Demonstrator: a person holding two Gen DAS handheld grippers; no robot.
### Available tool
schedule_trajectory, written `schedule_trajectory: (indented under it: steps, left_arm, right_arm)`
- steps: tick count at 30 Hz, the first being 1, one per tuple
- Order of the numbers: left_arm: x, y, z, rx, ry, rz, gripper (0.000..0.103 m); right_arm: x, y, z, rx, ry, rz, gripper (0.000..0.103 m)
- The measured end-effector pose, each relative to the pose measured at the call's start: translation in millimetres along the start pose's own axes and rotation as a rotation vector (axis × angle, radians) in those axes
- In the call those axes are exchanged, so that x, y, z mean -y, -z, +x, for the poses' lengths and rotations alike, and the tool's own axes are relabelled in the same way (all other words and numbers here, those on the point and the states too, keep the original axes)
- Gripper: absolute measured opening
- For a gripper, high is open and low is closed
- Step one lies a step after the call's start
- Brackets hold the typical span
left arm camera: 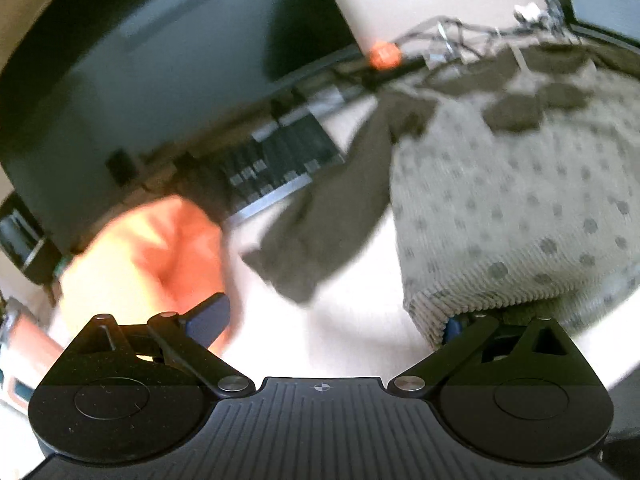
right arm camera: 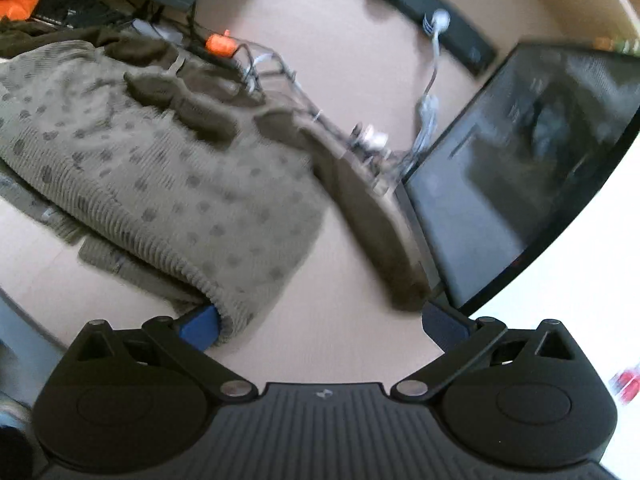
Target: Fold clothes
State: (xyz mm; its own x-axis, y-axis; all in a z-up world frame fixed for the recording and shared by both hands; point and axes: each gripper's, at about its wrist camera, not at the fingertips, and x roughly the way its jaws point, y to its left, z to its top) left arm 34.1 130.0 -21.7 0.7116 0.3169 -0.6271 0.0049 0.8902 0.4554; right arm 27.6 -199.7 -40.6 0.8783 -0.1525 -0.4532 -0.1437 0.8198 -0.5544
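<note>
A beige knitted sweater (left arm camera: 500,200) with grey dots and dark olive sleeves lies on the pale desk (left arm camera: 344,344). One olive sleeve (left arm camera: 320,220) stretches out to its left. My left gripper (left arm camera: 330,324) is open wide at the hem's left corner, and the ribbed hem drapes over its right fingertip (left arm camera: 452,328). In the right wrist view the sweater (right arm camera: 160,160) fills the left half, with its other sleeve (right arm camera: 372,220) running toward me. My right gripper (right arm camera: 322,326) is open wide, its left fingertip (right arm camera: 200,328) touching the hem's right corner. Both views are motion-blurred.
An orange cloth (left arm camera: 148,252) lies left of the left gripper, in front of a keyboard (left arm camera: 272,160) and a dark monitor (left arm camera: 140,60). A second monitor (right arm camera: 520,168) stands right of the sleeve. Tangled cables (right arm camera: 280,72) and an orange plug-like item (right arm camera: 218,43) lie behind the sweater.
</note>
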Motion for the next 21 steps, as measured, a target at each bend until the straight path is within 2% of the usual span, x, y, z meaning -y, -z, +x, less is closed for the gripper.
schedule_trajectory:
  steps: [2, 4, 6, 7, 9, 11, 14, 17, 19, 21]
  left_arm:
    - [-1, 1, -6, 0.025, -0.017, 0.023, 0.102]
    - [-10, -8, -15, 0.072, -0.051, 0.009, 0.102]
    - [-20, -16, -20, 0.1, -0.098, -0.033, 0.102]
    - [-25, -20, -23, 0.113, -0.122, -0.055, 0.102]
    - [-32, -21, -20, 0.094, -0.11, -0.11, 0.102]
    - [-31, -18, -17, 0.065, -0.094, -0.129, 0.102]
    - [-22, -10, -13, 0.03, -0.086, -0.099, 0.102]
    - [-21, -6, -11, 0.006, -0.079, -0.12, 0.101]
    - [-24, -7, -12, 0.006, -0.077, -0.144, 0.101]
    - [-30, -11, -13, 0.011, -0.071, -0.175, 0.102]
  right_arm:
    - [29, -17, -17, 0.064, 0.036, 0.074, 0.103]
    - [44, -25, -31, 0.136, 0.119, 0.099, 0.103]
    - [40, -18, -25, 0.129, 0.135, 0.054, 0.103]
    - [35, -12, -19, 0.107, 0.124, 0.03, 0.103]
    - [21, 2, -8, 0.052, 0.084, -0.003, 0.103]
    - [13, 11, -8, 0.033, 0.051, 0.003, 0.103]
    - [12, 15, -26, 0.073, -0.025, 0.041, 0.103]
    - [-2, 18, -34, 0.087, -0.139, -0.003, 0.103]
    - [-10, 24, -29, 0.065, -0.142, -0.04, 0.103]
    - [-7, 27, -22, 0.036, -0.107, -0.037, 0.103]
